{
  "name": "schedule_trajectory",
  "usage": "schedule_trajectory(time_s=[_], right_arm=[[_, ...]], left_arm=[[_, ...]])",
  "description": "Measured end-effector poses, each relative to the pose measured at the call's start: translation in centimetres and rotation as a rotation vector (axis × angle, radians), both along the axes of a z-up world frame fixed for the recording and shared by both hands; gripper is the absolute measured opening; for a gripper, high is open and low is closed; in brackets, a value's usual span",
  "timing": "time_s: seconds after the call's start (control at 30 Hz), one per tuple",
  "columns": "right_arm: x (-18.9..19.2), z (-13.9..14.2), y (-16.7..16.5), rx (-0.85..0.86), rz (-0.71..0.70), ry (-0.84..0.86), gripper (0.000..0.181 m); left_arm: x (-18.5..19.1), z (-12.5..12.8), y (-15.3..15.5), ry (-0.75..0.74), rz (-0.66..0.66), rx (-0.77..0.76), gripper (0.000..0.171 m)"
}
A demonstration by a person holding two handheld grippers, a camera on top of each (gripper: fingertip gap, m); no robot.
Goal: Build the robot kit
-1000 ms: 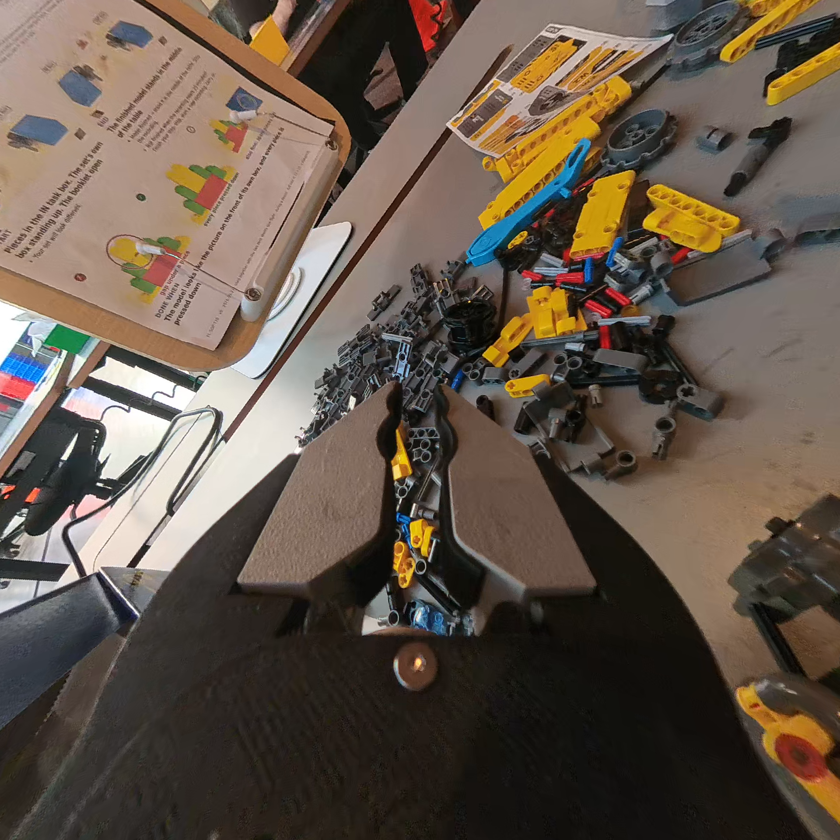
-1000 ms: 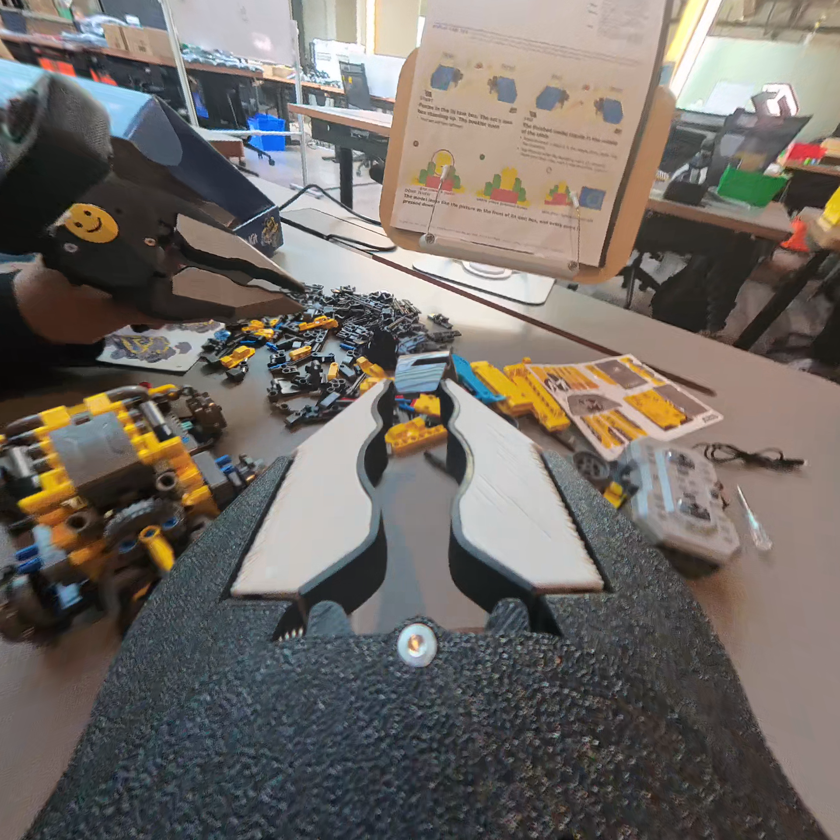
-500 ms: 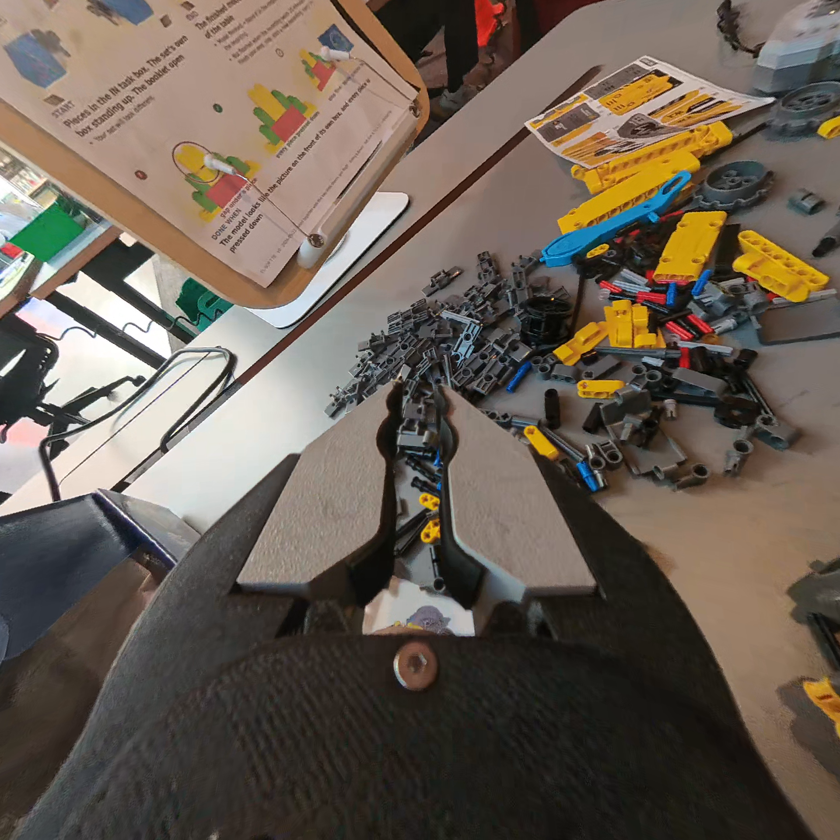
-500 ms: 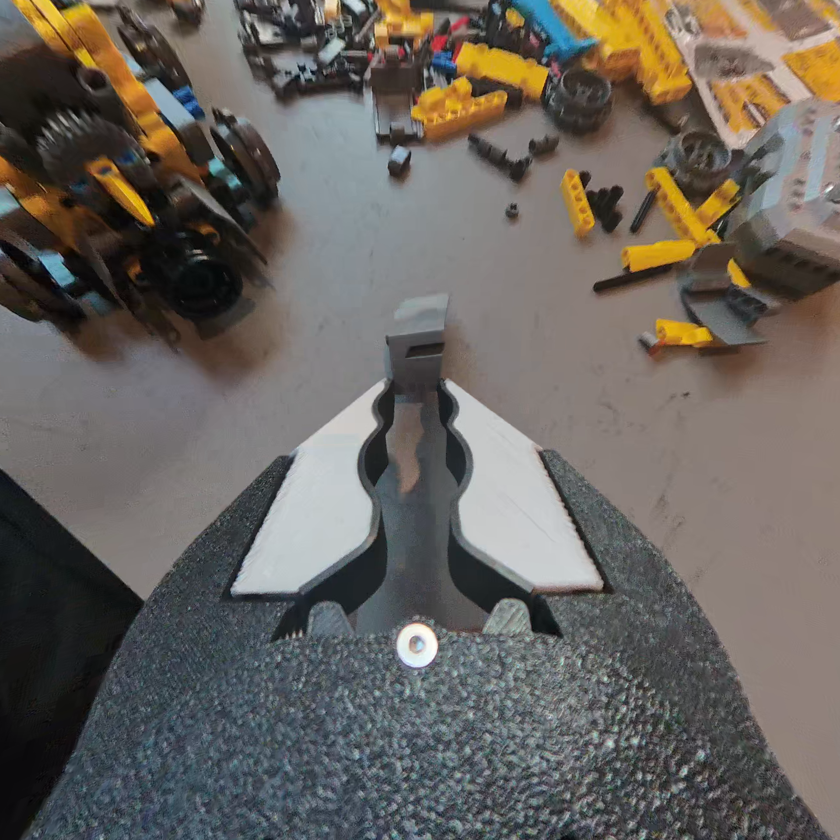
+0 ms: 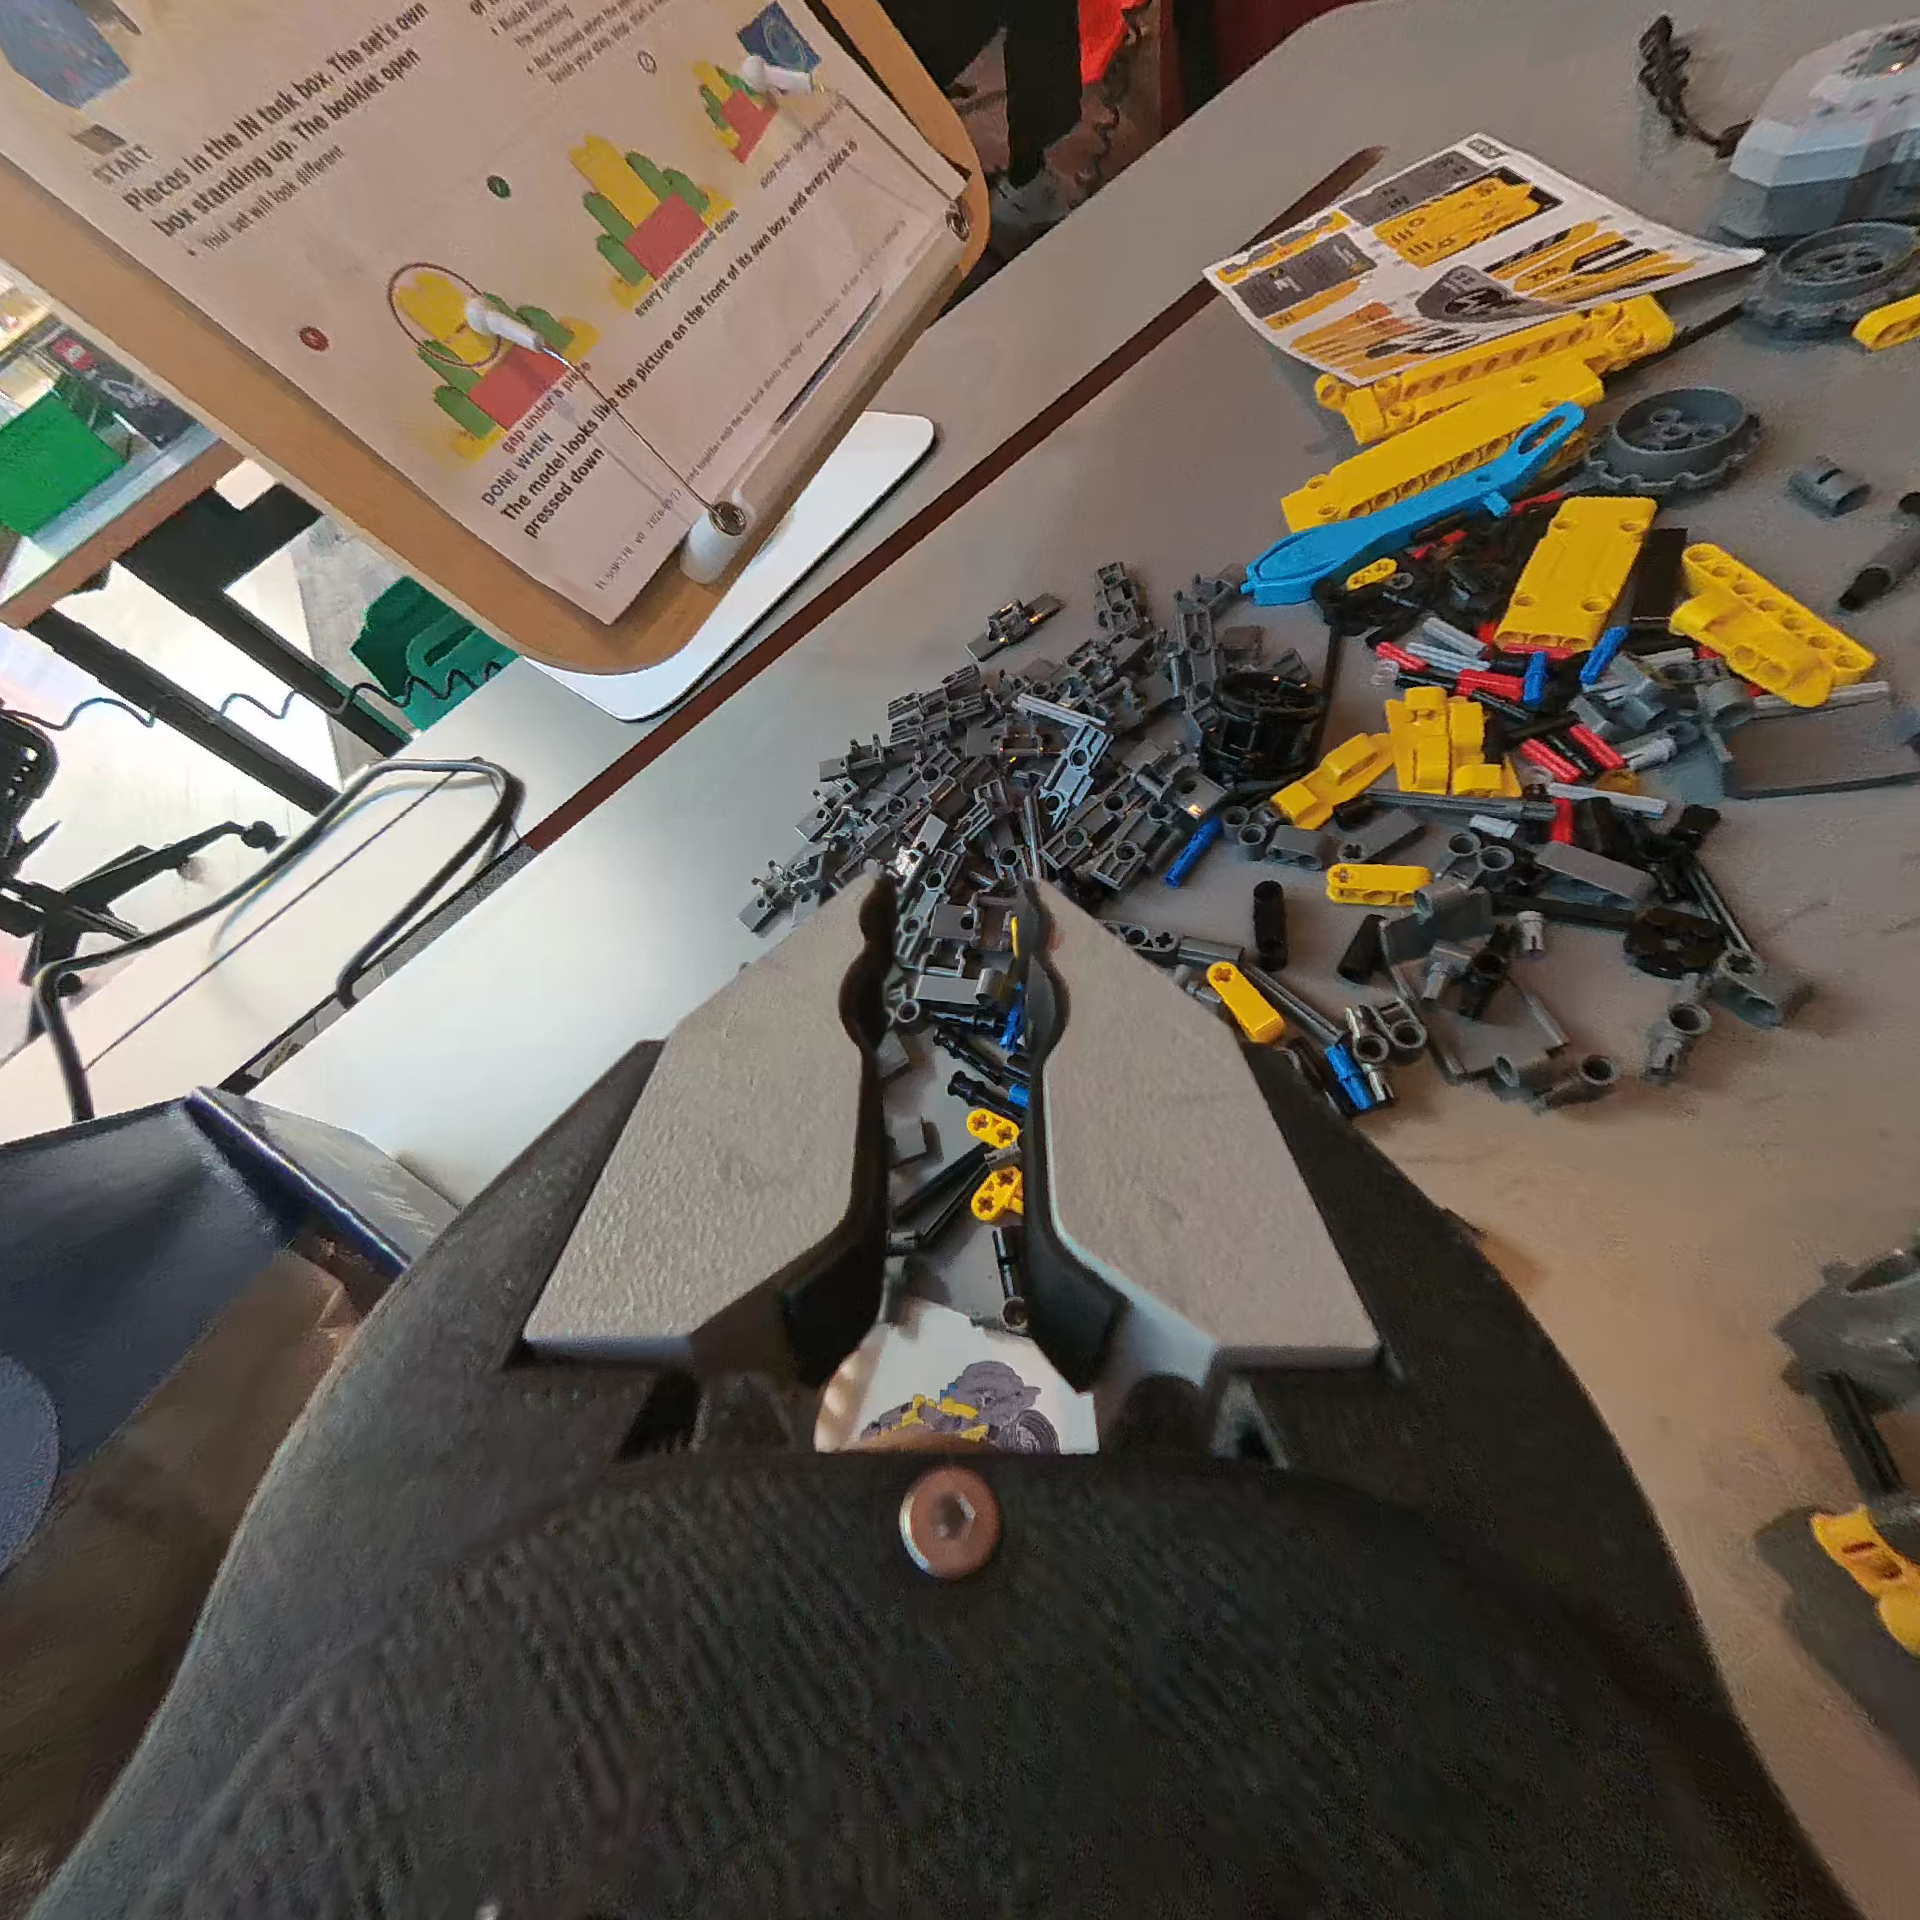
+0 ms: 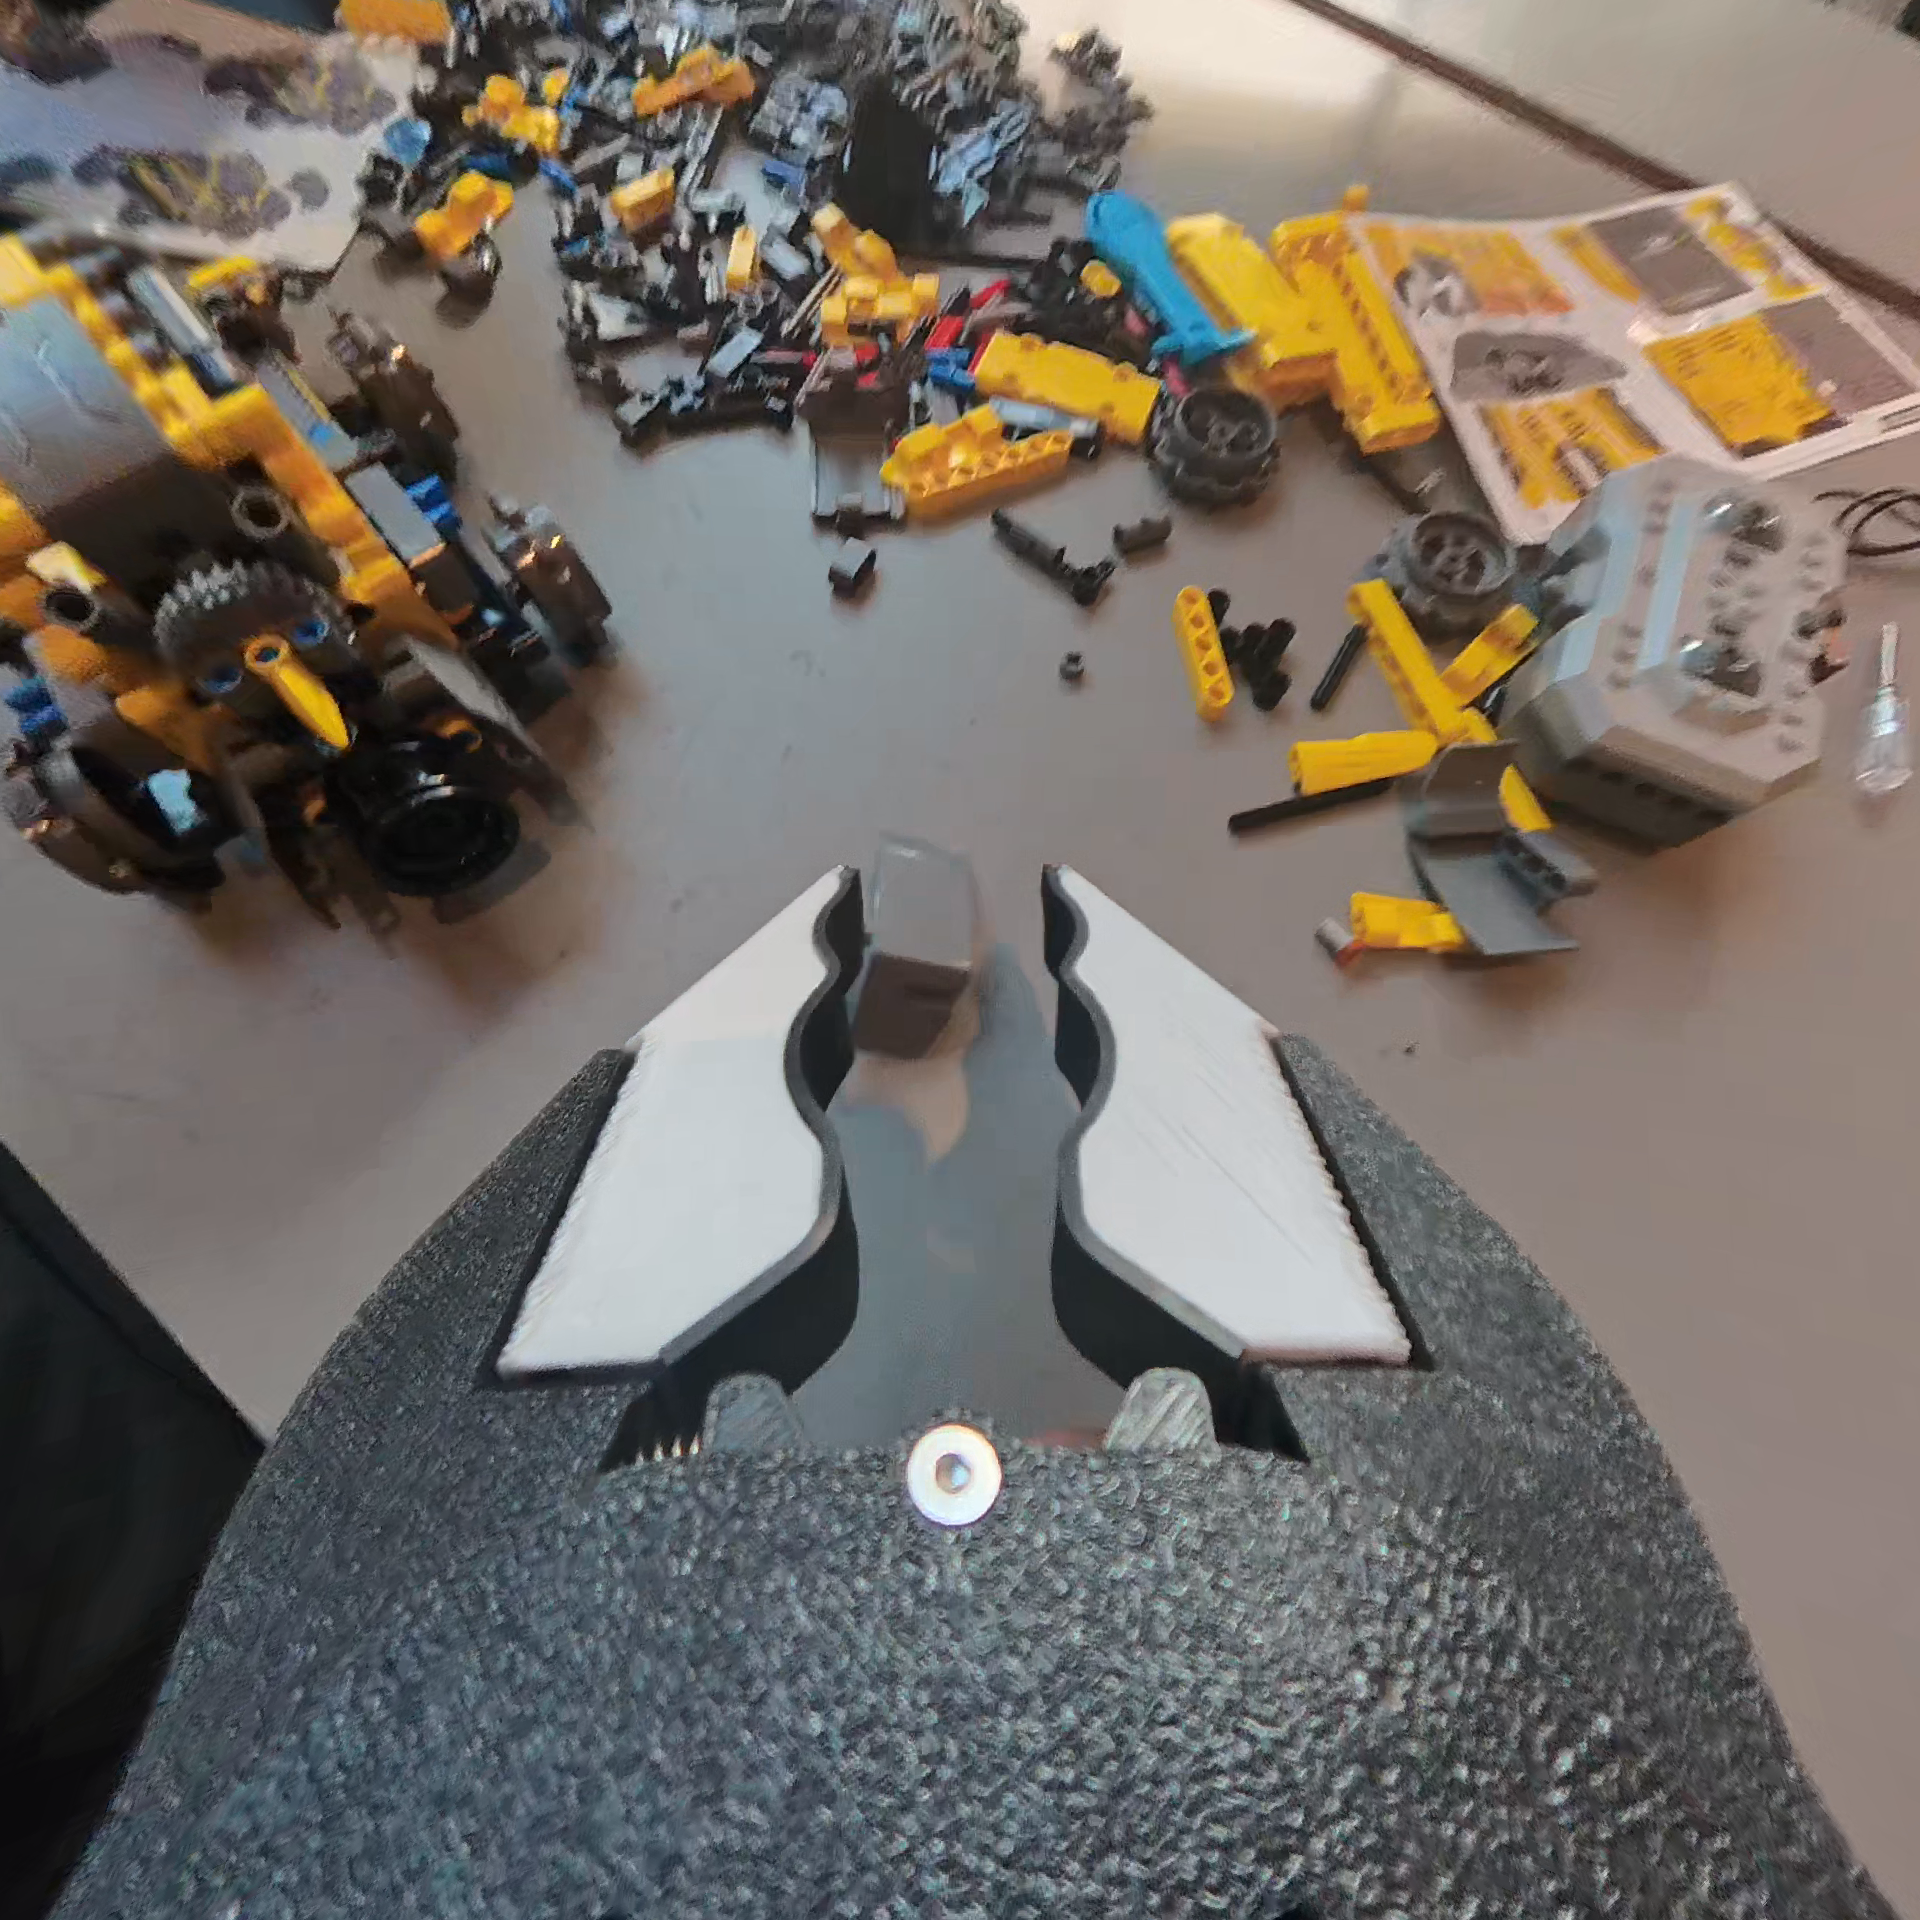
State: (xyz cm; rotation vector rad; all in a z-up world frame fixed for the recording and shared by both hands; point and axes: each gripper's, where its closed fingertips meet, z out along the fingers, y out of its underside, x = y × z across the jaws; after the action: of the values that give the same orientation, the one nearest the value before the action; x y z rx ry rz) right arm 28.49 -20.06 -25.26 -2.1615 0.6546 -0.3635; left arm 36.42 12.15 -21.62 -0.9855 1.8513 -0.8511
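My right gripper (image 6: pixel 951 883) is open above the grey table (image 6: pixel 727 997). A small dark grey block (image 6: pixel 920 935) sits between its fingertips, nearer the left finger, blurred, and neither finger presses it. A partly built yellow and black model (image 6: pixel 239 540) stands to its left. My left gripper (image 5: pixel 951 899) is slightly open and empty. It hovers low over the near edge of a pile of small dark grey pieces (image 5: pixel 1039 769). A printed sticker sheet (image 5: pixel 956 1392) shows under its palm.
Yellow beams (image 5: pixel 1455 416), a blue lever tool (image 5: pixel 1423 509), grey wheels (image 5: pixel 1683 436) and a building booklet (image 5: pixel 1455 239) lie past the pile. A grey hub (image 6: pixel 1683 644) sits at the right. A board with an instruction sheet (image 5: pixel 468 260) stands at the table's far edge. A dark blue box (image 5: pixel 156 1247) is at the left. Left tips to right tips: about 35 centimetres. It is some 15 centimetres from my right tips to the grey hub (image 6: pixel 1683 644).
The right gripper tipped down to the table, was shut on the grey block half a second ago, and has now opened around it. The left gripper's jaws widened slightly over the pile.
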Motion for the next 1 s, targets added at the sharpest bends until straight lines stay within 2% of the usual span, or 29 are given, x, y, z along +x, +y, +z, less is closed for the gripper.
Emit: schedule_trajectory(time_s=[0.07, 0.17, 0.27, 0.37, 0.47, 0.57, 0.7, 0.8, 0.87, 0.93, 0.97, 1.0], right_arm=[[1.8, 1.3, 0.0, 0.068, -0.058, -0.056, 0.033], [5.0, 2.4, -1.8, 0.169, -0.226, -0.133, 0.035], [7.2, 2.1, -5.1, 0.197, -0.387, -0.221, 0.035], [8.3, 1.3, -7.5, 0.166, -0.49, -0.256, 0.032], [9.1, 0.5, -7.5, 0.129, -0.461, -0.223, 0.032], [9.6, -1.1, -6.5, 0.093, -0.348, -0.116, 0.032], [11.7, -2.7, -7.8, 0.031, -0.308, -0.024, 0.036], [11.8, -3.9, -7.4, 0.063, -0.239, 0.135, 0.033], [11.7, -4.2, -7.1, 0.068, -0.206, 0.176, 0.022], [11.5, -4.2, -6.8, 0.065, -0.19, 0.183, 0.017], [11.4, -3.8, -6.6, 0.076, -0.183, 0.164, 0.004], [11.2, -3.1, -6.1, 0.107, -0.169, 0.149, 0.0]], left_arm=[[-0.2, 0.3, 0.0, -0.01, -0.003, -0.01, 0.023], [-0.5, 0.6, -0.3, -0.016, -0.009, -0.015, 0.031], [-0.8, 0.6, -0.6, -0.018, -0.023, -0.003, 0.032], [-0.9, 0.4, -0.8, -0.012, -0.032, 0.004, 0.033], [-1.0, 0.0, -1.1, 0.001, -0.039, 0.012, 0.032], [-1.0, -0.5, -1.5, 0.013, -0.052, 0.03, 0.032], [-1.0, -1.3, -1.9, 0.031, -0.068, 0.061, 0.032], [-1.0, -1.6, -1.9, 0.04, -0.071, 0.071, 0.032], [-1.0, -1.6, -1.9, 0.039, -0.071, 0.073, 0.032], [-1.0, -1.6, -1.9, 0.039, -0.074, 0.076, 0.031], [-1.0, -1.6, -2.0, 0.038, -0.075, 0.079, 0.031], [-1.1, -1.6, -2.0, 0.038, -0.078, 0.081, 0.031]])
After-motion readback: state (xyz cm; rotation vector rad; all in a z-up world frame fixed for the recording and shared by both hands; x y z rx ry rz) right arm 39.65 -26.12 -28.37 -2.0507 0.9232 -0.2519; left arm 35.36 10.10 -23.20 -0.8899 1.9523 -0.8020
